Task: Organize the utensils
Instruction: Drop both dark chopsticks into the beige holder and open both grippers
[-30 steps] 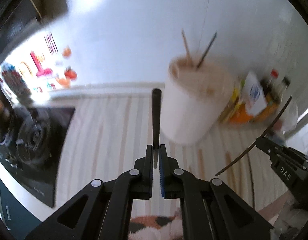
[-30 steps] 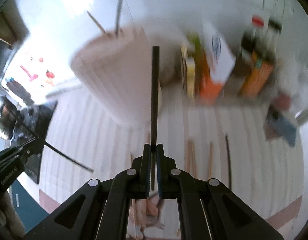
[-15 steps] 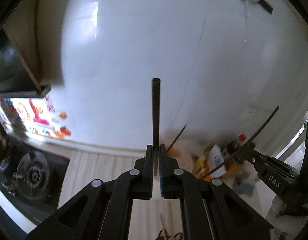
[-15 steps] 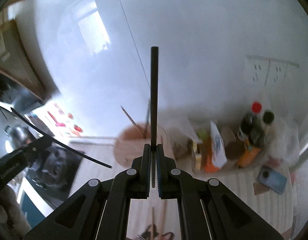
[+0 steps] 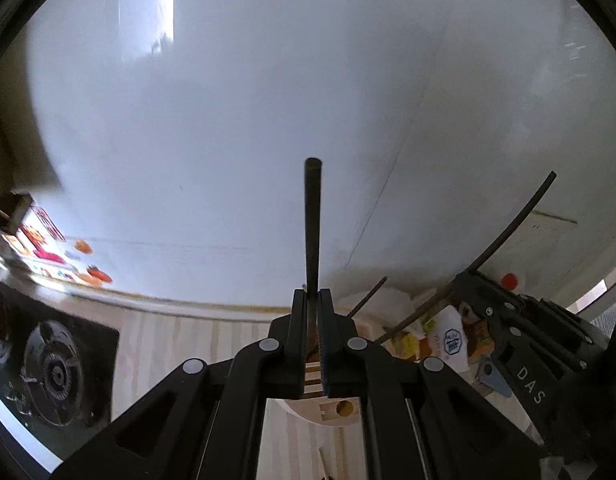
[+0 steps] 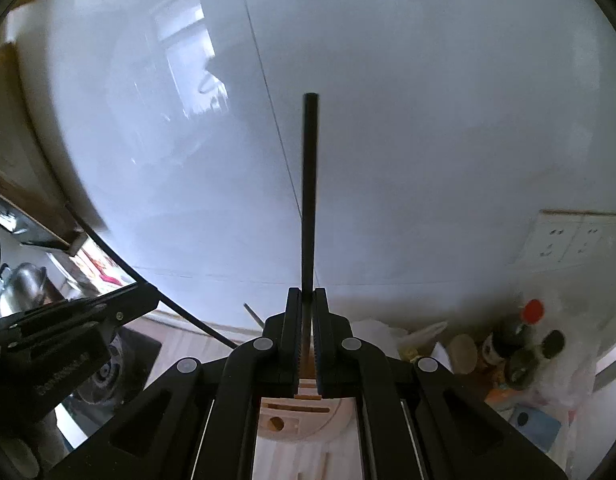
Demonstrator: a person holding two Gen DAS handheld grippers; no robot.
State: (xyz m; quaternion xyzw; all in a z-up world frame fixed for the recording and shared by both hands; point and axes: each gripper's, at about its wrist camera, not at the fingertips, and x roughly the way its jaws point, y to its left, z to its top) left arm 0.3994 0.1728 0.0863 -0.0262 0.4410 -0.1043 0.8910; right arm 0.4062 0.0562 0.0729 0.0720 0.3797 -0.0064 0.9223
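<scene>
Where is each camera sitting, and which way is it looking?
Left wrist: rides on the left hand-held gripper, facing the white wall along its black chopstick; the stove lies low left, the right hand-held gripper at right.
Right wrist: rides on the right hand-held gripper, facing that wall along its own black chopstick; the left hand-held gripper shows at left.
Shared: wall, wooden holder, bottles.

- Daylight is glaring off the glossy wall (image 6: 187,52) as a window reflection.
- Fisheye is bending edges, vignetting corners black.
- Motion blur is softening bottles (image 6: 520,344) and worktop (image 5: 179,332) clutter.
</scene>
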